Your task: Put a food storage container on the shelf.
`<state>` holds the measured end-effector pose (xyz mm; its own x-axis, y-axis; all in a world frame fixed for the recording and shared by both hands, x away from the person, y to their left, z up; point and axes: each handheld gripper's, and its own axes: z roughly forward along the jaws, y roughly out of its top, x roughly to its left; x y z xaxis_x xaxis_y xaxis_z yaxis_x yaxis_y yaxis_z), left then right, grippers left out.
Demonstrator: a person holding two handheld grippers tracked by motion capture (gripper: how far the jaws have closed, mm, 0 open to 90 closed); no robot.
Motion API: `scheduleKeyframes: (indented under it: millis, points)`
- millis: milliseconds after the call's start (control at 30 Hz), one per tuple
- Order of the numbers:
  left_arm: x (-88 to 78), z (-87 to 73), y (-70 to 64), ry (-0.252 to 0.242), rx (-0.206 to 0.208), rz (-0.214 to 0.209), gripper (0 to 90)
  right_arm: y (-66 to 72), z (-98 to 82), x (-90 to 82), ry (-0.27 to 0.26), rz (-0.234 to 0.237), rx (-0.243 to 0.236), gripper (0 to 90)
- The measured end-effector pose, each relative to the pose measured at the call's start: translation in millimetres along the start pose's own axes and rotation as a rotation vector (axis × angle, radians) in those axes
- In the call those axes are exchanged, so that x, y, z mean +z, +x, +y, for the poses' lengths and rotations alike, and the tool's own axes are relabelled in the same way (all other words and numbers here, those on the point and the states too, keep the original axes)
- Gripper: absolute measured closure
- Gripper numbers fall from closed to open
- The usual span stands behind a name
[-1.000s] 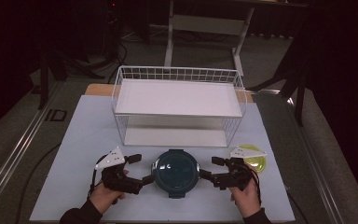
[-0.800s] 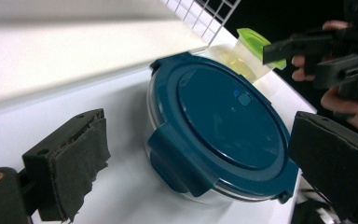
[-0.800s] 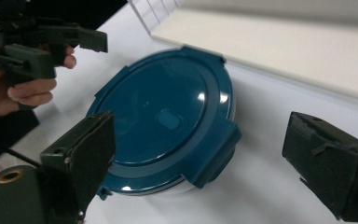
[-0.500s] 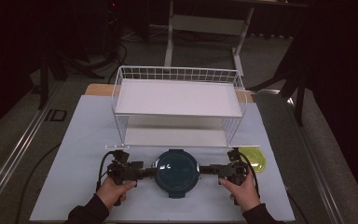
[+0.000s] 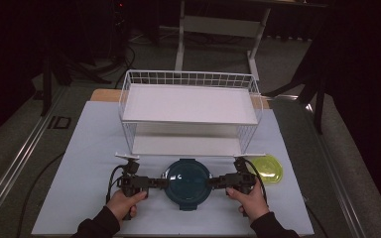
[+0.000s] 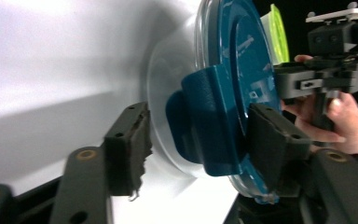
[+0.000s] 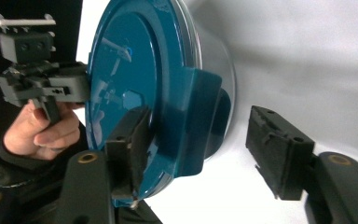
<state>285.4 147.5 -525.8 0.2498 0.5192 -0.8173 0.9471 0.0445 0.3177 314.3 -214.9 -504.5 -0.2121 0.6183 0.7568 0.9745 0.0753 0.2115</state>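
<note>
Container with a dark blue clip-lock lid sat on the white table sheet, just in front of the white wire shelf rack, a yellow-green lid lying just beside it on the right. Left gripper and right gripper flanked it from either side. Each pair of jaws had just been closing, with a side clip of the lid between them: left clip, right clip. In both gripper views one pad met the lid while the other stood clear, so neither grasp was complete. Judged step: seizing the container two-handed. Next move would call for both grips to finish closing evenly before any lift.
</note>
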Motion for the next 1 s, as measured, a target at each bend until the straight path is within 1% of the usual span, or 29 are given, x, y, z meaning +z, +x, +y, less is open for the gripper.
scheduleKeyframes:
  millis: [33, 67, 100, 167, 267, 300, 333, 400, 467, 533, 567, 667, 700, 767, 900, 967, 1000]
  points:
    - [0.7, 0.4, -0.6, 0.007, -0.003, -0.01, 44.7, -0.4, 0.4, 0.1, 0.0, -0.004, 0.004, 42.1]
    - [1.3, 0.6, -1.2, 0.01, -0.004, -0.021, 48.0, -1.8, 0.9, 0.6, 0.003, 0.004, 0.01, 42.6]
    - [1.6, 0.9, -1.9, 0.01, 0.001, -0.018, 49.2, -3.2, 1.1, 0.8, 0.006, 0.017, 0.022, 43.1]
    - [1.7, 1.7, -0.3, 0.016, -0.009, -0.029, 49.8, -4.2, 1.1, 0.9, 0.008, 0.026, 0.029, 45.5]
    - [1.9, 2.7, 1.7, 0.022, -0.017, -0.041, 50.4, -5.3, 1.2, 0.9, 0.009, 0.052, 0.046, 50.2]
    - [2.0, 2.9, 1.7, 0.024, -0.02, -0.043, 50.6, -6.5, 1.5, 1.0, 0.013, 0.065, 0.051, 53.0]
    - [2.0, 3.0, 2.2, 0.024, -0.025, -0.047, 50.8, -6.7, 1.8, 0.9, 0.013, 0.074, 0.058, 53.2]
    - [2.0, 3.5, 3.3, 0.028, -0.019, -0.054, 51.2, -6.6, 2.7, 1.0, 0.013, 0.073, 0.062, 53.5]
    - [2.1, 3.8, 2.9, 0.029, -0.017, -0.052, 51.5, -6.6, 2.0, 1.0, 0.009, 0.075, 0.066, 53.9]
    - [2.1, 4.4, 2.7, 0.031, -0.025, -0.05, 52.1, -6.1, 1.7, 0.7, 0.01, 0.07, 0.065, 53.9]
    - [1.8, 5.1, 1.4, 0.034, -0.037, -0.042, 52.1, -5.8, 1.8, 0.6, 0.011, 0.069, 0.068, 54.0]
    - [0.7, 6.0, 0.3, 0.044, -0.047, -0.042, 53.6, -2.8, 0.5, -0.4, 0.006, 0.058, 0.045, 54.3]
    - [0.5, 6.4, -0.3, 0.048, -0.041, -0.04, 53.8, -1.5, -0.3, -1.1, 0.007, 0.053, 0.039, 54.4]
    - [0.1, 5.8, -1.8, 0.045, -0.043, -0.043, 54.7, -0.4, -1.0, -2.3, 0.009, 0.049, 0.03, 55.0]
    - [-2.1, 3.8, -6.1, 0.047, -0.025, -0.036, 55.7, 1.3, -2.7, -4.3, 0.008, 0.05, 0.02, 55.9]
    - [-3.0, 2.7, -7.0, 0.043, -0.027, -0.034, 56.2, 1.6, -3.1, -4.7, 0.008, 0.061, 0.014, 56.2]
    - [-3.3, 2.3, -6.9, 0.041, -0.032, -0.034, 56.2, 2.6, -3.5, -4.8, 0.003, 0.058, 0.008, 56.2]
